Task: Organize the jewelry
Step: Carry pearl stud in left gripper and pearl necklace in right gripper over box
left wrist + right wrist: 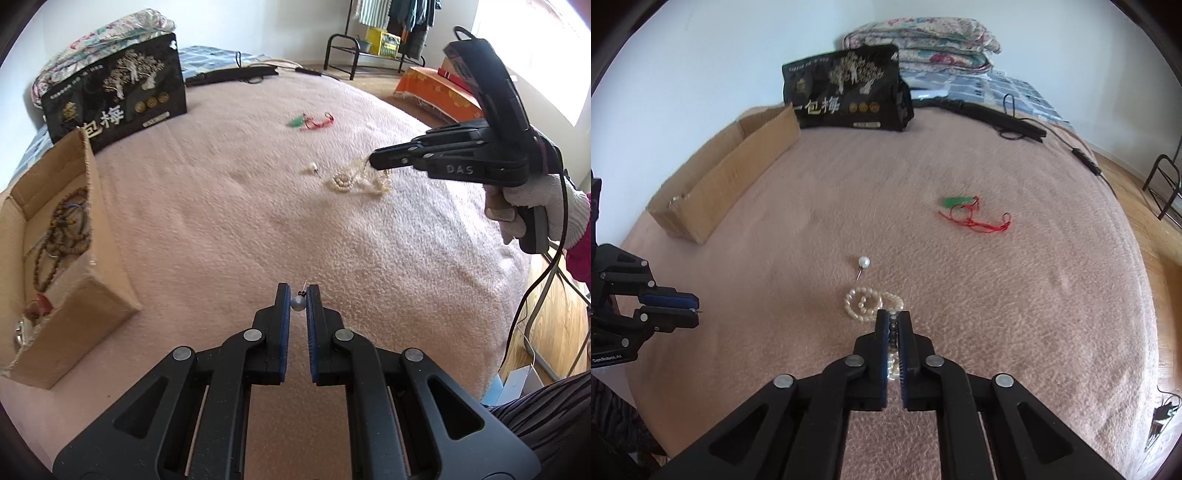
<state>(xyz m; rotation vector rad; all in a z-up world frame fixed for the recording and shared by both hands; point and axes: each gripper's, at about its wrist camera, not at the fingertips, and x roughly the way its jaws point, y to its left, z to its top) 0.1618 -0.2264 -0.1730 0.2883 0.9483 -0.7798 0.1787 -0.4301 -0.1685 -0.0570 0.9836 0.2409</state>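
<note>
Left wrist view: left gripper [298,293] is pinching a small grey pearl earring [297,302] between its blue pads near the tips, post sticking out past them; jaws nearly closed on it, earring hanging clear of the pink blanket [221,206]. Cardboard box [79,280] is sitting to the left with bead strings and other pieces already inside. Right gripper [371,159], held by a gloved hand [546,210], is clamping a pearl necklace [354,181], strand trailing down with most of it resting on the blanket.

Right wrist view: jaws are clenched on the necklace strand, beads showing in the slit between the pads, coils lying just ahead of the tips. White pearl pin [863,263] is lying loose just beyond the coils. Green pendant on red cord [971,214] is lying further off to the right, untouched. Black gift bag [846,92] is standing behind the box, no part in this.

Step, as I'm judging it: both claws are loaded, pick done, carry to the box coming. Next move is calling for swinging the left one over the box opening and releasing above the pile. The right one is needing a full lift first so the necklace tail clears the blanket and doesn't drag the pin along. Pin and pendant remaining after that.
</note>
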